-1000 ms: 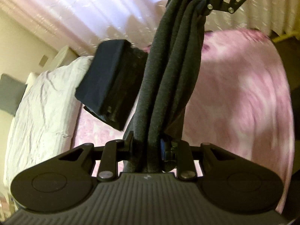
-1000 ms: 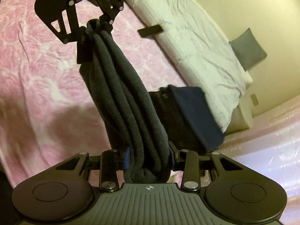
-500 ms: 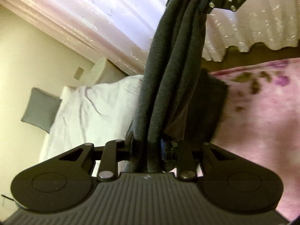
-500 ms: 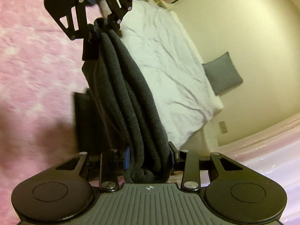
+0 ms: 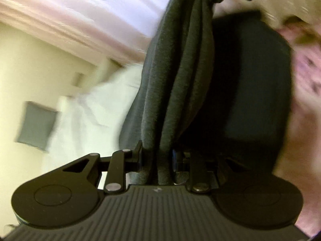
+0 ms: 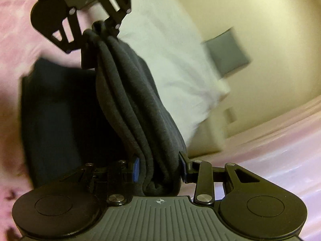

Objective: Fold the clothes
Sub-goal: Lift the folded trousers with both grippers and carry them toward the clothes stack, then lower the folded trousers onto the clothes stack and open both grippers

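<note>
We are holding the folded grey garment [image 6: 138, 108] stretched between the left tool [image 5: 157, 160] and right tool [image 6: 159, 166], each clamped on one end, directly above the dark folded stack [image 6: 56, 110] on the bed [image 6: 14, 32].

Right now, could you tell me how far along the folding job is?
Done: the dark grey garment is already gathered into several stacked layers, and a folded navy pile lies on the pink bedspread. In hand: the left gripper and right gripper each clamp one end of the grey bundle, which hangs above the navy pile. Left: laying the bundle down and letting go.
</note>
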Demonstrator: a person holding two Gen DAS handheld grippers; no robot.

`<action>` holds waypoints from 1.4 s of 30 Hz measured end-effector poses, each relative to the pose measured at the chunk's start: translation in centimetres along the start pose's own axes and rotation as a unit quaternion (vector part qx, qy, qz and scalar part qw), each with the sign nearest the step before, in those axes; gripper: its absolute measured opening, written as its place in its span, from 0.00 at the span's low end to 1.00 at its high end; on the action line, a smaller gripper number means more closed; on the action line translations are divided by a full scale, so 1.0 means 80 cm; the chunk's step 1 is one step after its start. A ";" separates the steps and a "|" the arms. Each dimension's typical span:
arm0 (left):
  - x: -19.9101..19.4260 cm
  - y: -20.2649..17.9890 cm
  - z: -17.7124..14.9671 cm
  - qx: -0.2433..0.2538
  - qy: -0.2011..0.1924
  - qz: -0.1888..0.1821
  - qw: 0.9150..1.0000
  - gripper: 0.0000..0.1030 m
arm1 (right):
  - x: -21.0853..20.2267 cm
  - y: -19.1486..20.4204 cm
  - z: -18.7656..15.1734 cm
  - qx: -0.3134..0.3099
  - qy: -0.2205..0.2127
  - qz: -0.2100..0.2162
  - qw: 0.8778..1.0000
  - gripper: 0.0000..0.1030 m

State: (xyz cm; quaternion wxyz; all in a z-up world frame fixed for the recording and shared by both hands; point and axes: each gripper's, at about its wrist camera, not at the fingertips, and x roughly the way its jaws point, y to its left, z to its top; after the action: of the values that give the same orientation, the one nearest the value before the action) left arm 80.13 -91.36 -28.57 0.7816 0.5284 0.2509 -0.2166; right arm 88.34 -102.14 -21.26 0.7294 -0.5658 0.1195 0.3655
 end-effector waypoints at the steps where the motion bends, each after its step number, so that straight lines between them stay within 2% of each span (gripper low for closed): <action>1: 0.004 -0.021 -0.007 0.011 -0.003 -0.002 1.000 0.23 | 0.004 0.015 -0.008 -0.002 0.002 0.002 1.000 0.36; 3: 0.002 -0.039 -0.017 0.014 -0.017 0.015 1.000 0.23 | 0.003 0.040 -0.025 -0.009 -0.002 -0.001 1.000 0.36; 6: -0.001 -0.035 -0.022 0.002 -0.030 0.019 0.999 0.23 | -0.005 0.040 -0.035 -0.004 -0.008 -0.003 1.000 0.36; 9: -0.012 -0.023 -0.024 0.006 -0.038 0.021 0.999 0.23 | -0.014 0.029 -0.027 0.006 -0.010 0.002 1.000 0.33; 12: -0.030 -0.018 -0.027 0.005 -0.044 0.033 0.998 0.23 | -0.028 0.026 -0.003 0.014 -0.020 -0.003 1.000 0.32; 16: -0.041 -0.039 -0.036 -0.002 -0.038 0.025 0.999 0.23 | -0.034 0.051 0.002 0.005 -0.019 0.009 1.000 0.32; 20: -0.038 -0.049 -0.034 -0.005 -0.034 0.034 0.999 0.22 | -0.029 0.079 -0.011 -0.021 -0.015 -0.001 1.000 0.32; 24: -0.053 -0.045 -0.032 -0.013 -0.032 0.038 0.999 0.22 | -0.026 0.074 -0.006 -0.011 -0.016 -0.005 1.000 0.32; 27: -0.052 -0.056 -0.034 -0.009 -0.023 0.027 0.999 0.22 | -0.023 0.080 -0.009 -0.022 -0.023 -0.005 0.999 0.32; 29: -0.048 -0.063 -0.033 0.000 -0.021 0.028 0.999 0.24 | -0.024 0.089 -0.012 -0.042 -0.025 -0.007 0.999 0.38; 31: -0.046 -0.056 -0.035 0.002 -0.020 0.028 0.999 0.32 | -0.028 0.089 -0.011 -0.049 -0.023 -0.007 0.999 0.45; 32: -0.050 -0.054 -0.036 -0.002 -0.016 0.024 1.000 0.34 | -0.033 0.087 -0.010 -0.045 -0.021 -0.003 0.999 0.59; 33: -0.056 -0.052 -0.039 -0.006 -0.013 0.020 1.000 0.38 | -0.037 0.084 -0.010 -0.040 -0.019 0.000 0.999 0.67; 34: -0.063 -0.049 -0.042 -0.015 -0.011 0.015 1.000 0.43 | -0.042 0.082 -0.010 -0.036 -0.017 0.004 0.999 0.73; 37: -0.092 -0.033 -0.050 -0.065 -0.010 -0.005 0.998 0.44 | -0.063 0.069 -0.005 0.005 -0.019 0.045 0.999 0.73; 40: -0.117 -0.006 -0.056 -0.153 -0.020 -0.012 0.988 0.43 | -0.078 0.027 0.007 0.093 -0.031 0.066 0.993 0.72; 42: -0.119 0.020 -0.051 -0.201 -0.026 -0.011 0.979 0.42 | -0.074 -0.007 0.012 0.166 -0.033 0.074 0.983 0.58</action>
State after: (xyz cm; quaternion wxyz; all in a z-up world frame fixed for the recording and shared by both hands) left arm 73.03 -86.31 -22.82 0.8758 0.3519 0.2743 -0.1839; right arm 84.31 -103.70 -17.08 0.7876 -0.4141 0.1964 0.4119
